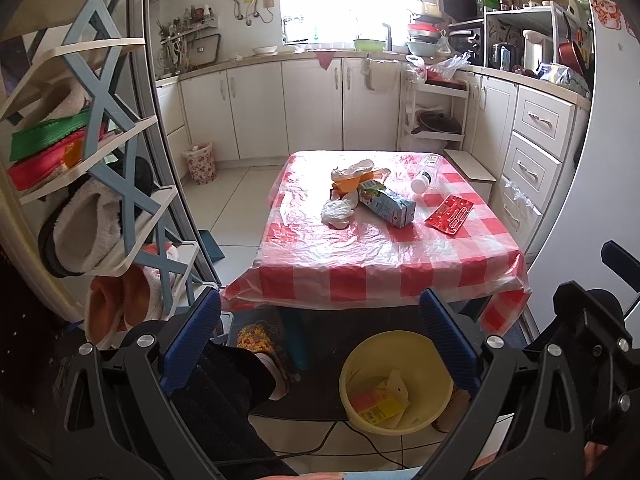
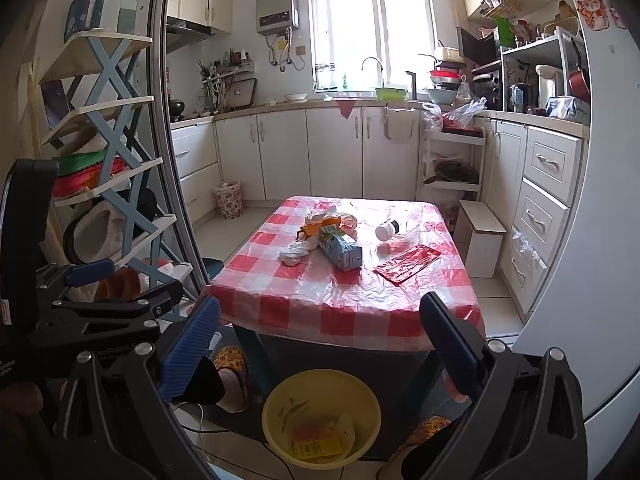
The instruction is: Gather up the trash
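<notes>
Hovering before the littered table (image 1: 384, 264)
Both tongs, left (image 1: 320, 344) and right (image 2: 320, 344), gaped empty; milk carton (image 1: 386, 204), red packet (image 1: 449, 215) and crumpled tissue (image 1: 337, 212) lay mid-frame, yellow bin (image 1: 400, 344) at the bottom.

Table (image 1: 360, 256) holds carton (image 1: 386, 204) near its middle, wrappers (image 1: 352, 176) behind it, tissue (image 1: 338, 210) to its left, bottle (image 1: 422, 181) and packet (image 1: 449, 214) toward the right edge. Bowl (image 1: 348, 376) sits on the floor before the near edge, scraps (image 1: 378, 402) in it. Bin (image 1: 200, 162) stands far left by the cabinets (image 1: 312, 108).
</notes>
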